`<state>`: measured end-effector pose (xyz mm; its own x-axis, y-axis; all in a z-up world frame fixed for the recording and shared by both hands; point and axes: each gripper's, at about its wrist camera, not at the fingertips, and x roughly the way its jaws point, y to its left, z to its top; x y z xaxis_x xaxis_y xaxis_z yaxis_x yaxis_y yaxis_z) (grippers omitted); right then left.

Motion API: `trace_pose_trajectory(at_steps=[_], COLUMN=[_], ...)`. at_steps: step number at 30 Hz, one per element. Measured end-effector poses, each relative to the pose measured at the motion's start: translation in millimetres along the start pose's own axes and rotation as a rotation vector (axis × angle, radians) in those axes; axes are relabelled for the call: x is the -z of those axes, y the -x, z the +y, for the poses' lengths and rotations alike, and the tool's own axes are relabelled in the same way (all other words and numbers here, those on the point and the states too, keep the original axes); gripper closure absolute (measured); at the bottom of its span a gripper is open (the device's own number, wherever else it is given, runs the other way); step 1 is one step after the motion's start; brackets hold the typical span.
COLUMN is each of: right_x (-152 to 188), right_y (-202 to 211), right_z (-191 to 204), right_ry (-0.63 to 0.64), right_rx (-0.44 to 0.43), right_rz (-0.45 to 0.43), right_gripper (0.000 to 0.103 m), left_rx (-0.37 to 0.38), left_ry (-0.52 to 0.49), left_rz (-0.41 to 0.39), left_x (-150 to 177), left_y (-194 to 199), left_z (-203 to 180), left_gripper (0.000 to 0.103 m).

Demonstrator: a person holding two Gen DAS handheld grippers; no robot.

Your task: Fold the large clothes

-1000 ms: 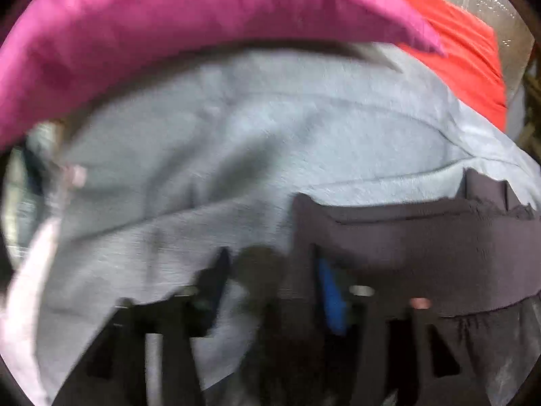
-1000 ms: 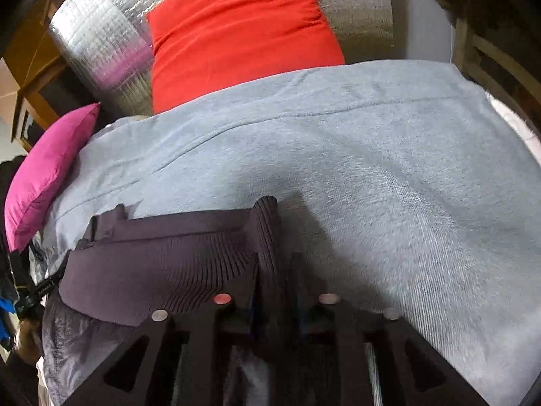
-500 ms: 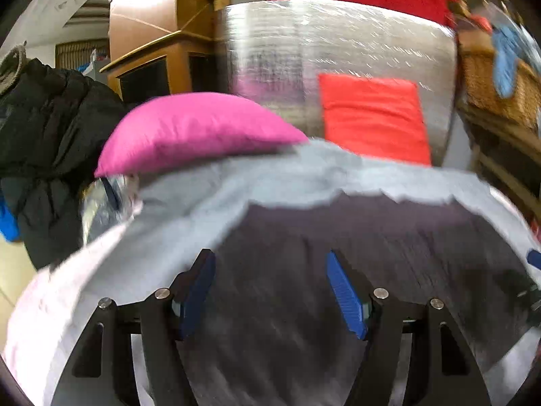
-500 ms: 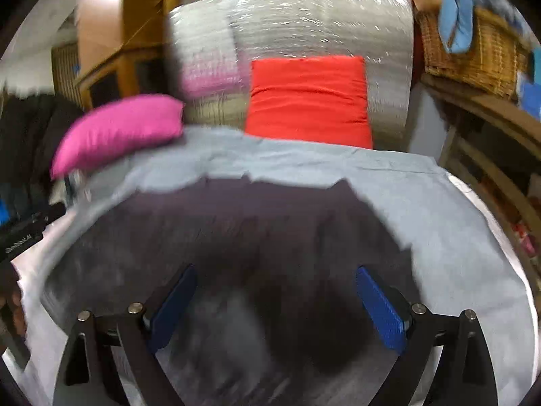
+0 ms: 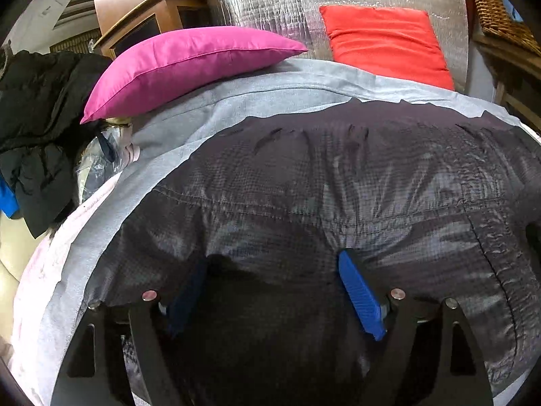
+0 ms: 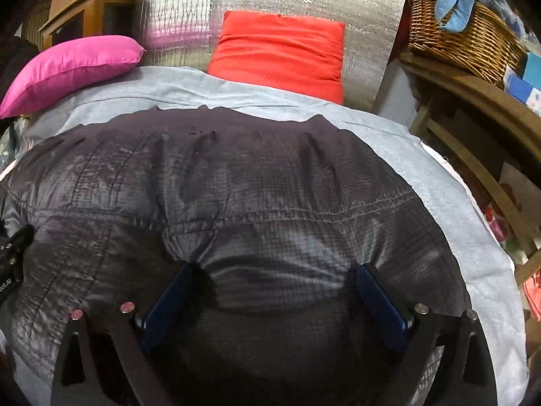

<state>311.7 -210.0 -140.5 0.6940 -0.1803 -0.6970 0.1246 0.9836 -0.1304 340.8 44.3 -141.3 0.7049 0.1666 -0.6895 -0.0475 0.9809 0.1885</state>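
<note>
Left wrist view: dark quilted nylon jacket (image 5: pixel 338 176) lies spread, folding barely begun; left gripper (image 5: pixel 274 291) opening, right gripper (image 6: pixel 274 291) released.

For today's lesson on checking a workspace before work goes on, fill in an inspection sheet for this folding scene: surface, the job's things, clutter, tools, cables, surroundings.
Surface: pale grey fabric sheet, bare only at its edges.
Job's things: dark purple-grey quilted nylon garment lying spread flat over the sheet.
Clutter: magenta pillow resting on the sheet's far left edge; red cushion leaning on a silver foil panel.
Tools: left tool jaws opening, right tool jaws opening; garment below both, no fold pinched.
Cables: nothing seen.
Surroundings: black jacket heap at left; woven wicker basket on a wooden shelf at right.
</note>
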Motion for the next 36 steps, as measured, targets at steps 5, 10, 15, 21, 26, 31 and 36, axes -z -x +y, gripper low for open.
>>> trace_pose_trajectory(at_steps=[5,10,15,21,26,31,36], right_x=[-23.0,-6.3,26.3,44.2,45.5,46.6,52.2], right_y=[35.9,104.6,79.0,38.2,36.2,34.3,33.5], right_z=[-23.9,-23.7,1.7,-0.6,-0.9,-0.8,0.0], right_ry=[-0.067,-0.08,0.007,0.019,0.015,0.018,0.013], right_rx=[-0.06,-0.117,-0.104,-0.09,-0.095,-0.092,-0.093], right_rz=[-0.019,-0.163,-0.099,-0.032,-0.018,-0.017,-0.025], right_gripper=[0.004,0.003,0.003,0.0,0.0,0.0,0.0], left_rx=[0.036,-0.016,-0.049,-0.051,-0.047,-0.037,-0.033], left_ry=[0.073,0.085,0.057,0.045,0.054,0.071,0.083], left_rz=[-0.05,-0.167,-0.055,-0.038,-0.035,-0.034,-0.034], left_x=[-5.0,18.2,37.0,42.5,42.6,44.8,46.6], left_y=[47.6,88.9,57.4,40.0,34.6,33.3,30.9], left_z=[29.7,43.6,43.2,44.1,46.2,46.8,46.6], left_gripper=[0.021,0.021,0.021,0.013,0.012,0.01,0.008])
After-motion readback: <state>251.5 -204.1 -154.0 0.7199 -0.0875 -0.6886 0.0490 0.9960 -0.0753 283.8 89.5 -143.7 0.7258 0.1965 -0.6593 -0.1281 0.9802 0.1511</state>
